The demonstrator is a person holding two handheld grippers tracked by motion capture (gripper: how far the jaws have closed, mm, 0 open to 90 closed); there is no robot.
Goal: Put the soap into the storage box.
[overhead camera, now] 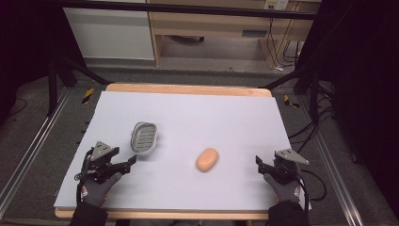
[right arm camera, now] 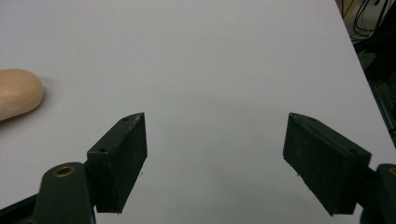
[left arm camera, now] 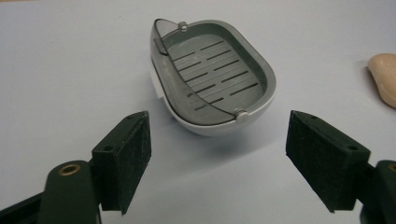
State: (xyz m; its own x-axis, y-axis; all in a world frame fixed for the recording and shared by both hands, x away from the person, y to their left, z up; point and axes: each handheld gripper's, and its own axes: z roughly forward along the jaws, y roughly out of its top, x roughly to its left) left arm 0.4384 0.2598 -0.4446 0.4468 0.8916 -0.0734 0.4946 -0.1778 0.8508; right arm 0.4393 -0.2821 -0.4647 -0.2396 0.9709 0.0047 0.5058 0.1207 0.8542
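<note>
- Soap dish (left arm camera: 212, 77): seen on the white table cover (overhead camera: 188, 117), just ahead of the left gripper (overhead camera: 131, 162), well apart from the soap bar (overhead camera: 207, 159).
- Judged light, rigid, smooth plastic; likely slippery.
- A hold across the rim's short sides is advised.
- Left gripper and right gripper (overhead camera: 259, 162): jaws spread, nothing held.

High view looks down; both gripper views (close) share the soap (left arm camera: 384, 78).
</note>
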